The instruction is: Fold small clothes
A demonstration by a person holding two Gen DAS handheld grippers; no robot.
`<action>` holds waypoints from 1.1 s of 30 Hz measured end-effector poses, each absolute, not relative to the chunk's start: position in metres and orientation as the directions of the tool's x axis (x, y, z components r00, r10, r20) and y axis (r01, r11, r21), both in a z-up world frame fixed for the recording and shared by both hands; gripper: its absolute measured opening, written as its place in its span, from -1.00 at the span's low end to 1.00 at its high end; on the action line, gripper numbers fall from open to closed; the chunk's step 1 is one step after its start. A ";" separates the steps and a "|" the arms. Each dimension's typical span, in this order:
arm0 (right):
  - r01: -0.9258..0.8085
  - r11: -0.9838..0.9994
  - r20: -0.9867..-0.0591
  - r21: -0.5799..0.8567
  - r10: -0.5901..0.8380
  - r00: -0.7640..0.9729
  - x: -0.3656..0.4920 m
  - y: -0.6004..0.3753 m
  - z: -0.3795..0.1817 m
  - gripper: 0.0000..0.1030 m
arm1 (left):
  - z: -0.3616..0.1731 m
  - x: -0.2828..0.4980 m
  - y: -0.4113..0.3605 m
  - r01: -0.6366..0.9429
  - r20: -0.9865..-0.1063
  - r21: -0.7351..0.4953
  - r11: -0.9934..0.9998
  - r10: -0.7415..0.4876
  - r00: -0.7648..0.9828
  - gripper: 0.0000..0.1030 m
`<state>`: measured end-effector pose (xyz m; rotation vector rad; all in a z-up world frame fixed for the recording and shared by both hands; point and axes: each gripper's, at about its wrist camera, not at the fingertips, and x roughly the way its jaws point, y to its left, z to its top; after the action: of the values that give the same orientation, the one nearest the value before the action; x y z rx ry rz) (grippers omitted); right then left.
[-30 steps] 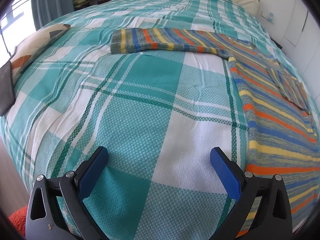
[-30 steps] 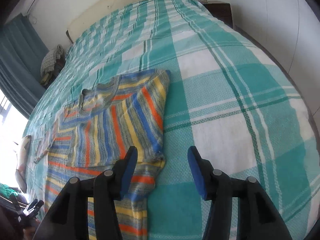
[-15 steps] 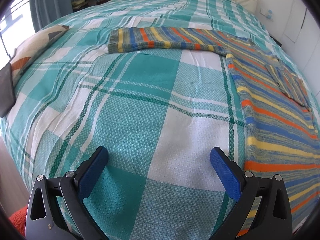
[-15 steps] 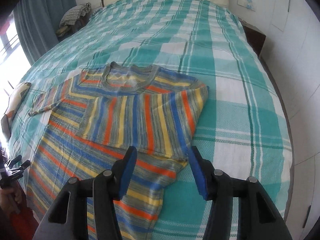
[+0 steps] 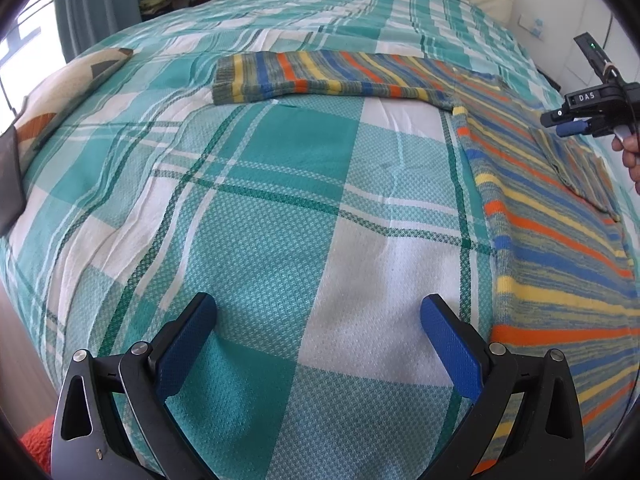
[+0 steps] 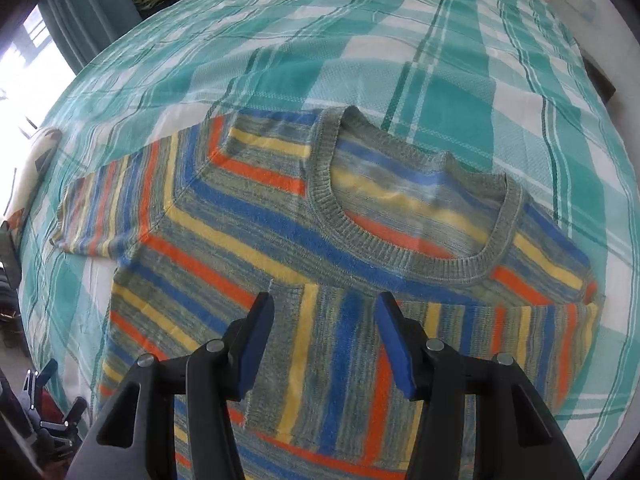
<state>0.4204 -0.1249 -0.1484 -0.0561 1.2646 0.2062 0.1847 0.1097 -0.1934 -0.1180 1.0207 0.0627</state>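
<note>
Currently, sweater: a striped knit sweater [image 6: 256, 248] (blue, orange, yellow, grey-green) is laid flat on the plaid bedspread [image 5: 280, 208], neck ribbing [image 6: 404, 256] facing up.
Fold state: the sleeve on the right of the right wrist view is seen folded across the chest [image 6: 440, 344]; the other sleeve [image 5: 320, 76] is spread straight out sideways. Judged as partly folded, one sleeve not yet done.
Right gripper: the right gripper [image 6: 324, 340] is held above the folded sleeve, blue pads parted, nothing pinched between them.
Left gripper: the left gripper [image 5: 320, 340] is held over bare bedspread, jaws spread wide, nothing gripped.
Key relation: from the left gripper, the outstretched sleeve lies ahead, its long axis running across the view, cuff to the left; the sweater body lies to the right. The left gripper is judged the nearer tool for that sleeve, though well apart from it.
Next move (judgement): the cuff would need to be reached and carried across toward the body.
Writing: "DAS" is read on the black housing of the right gripper as seen in the left wrist view; a small green light shows on the unit above it.
Surroundings: a patterned pillow [image 5: 60, 96] lies near the bed's left edge; a teal curtain [image 5: 92, 8] hangs beyond.
</note>
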 end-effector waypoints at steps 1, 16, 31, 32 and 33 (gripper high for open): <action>-0.176 0.982 -0.953 0.068 0.116 0.280 0.424 -0.125 -0.152 0.02 | -0.193 0.186 0.110 -0.107 -0.854 -0.070 0.992 -0.004 0.521 0.99; -0.145 0.980 -0.926 0.135 0.177 0.334 0.423 -0.125 -0.161 0.05 | -0.195 0.187 0.108 -0.106 -0.854 -0.060 0.993 0.004 0.519 0.99; -0.285 0.932 -0.893 0.222 0.312 0.324 0.344 -0.123 -0.174 0.19 | -0.197 0.183 0.106 -0.103 -0.849 -0.037 0.994 0.023 0.528 0.99; -0.310 0.913 -0.870 0.267 0.366 0.329 0.339 -0.120 -0.168 0.17 | -0.197 0.183 0.106 -0.100 -0.849 -0.037 0.994 0.022 0.528 0.99; -0.321 0.899 -0.849 0.297 0.403 0.343 0.333 -0.120 -0.160 0.17 | -0.197 0.183 0.106 -0.099 -0.850 -0.038 0.994 0.020 0.527 0.99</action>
<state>0.3326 -0.1196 -0.1600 0.0824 1.1269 0.4715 0.1833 0.1060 -0.1970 -0.0845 1.0135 0.0709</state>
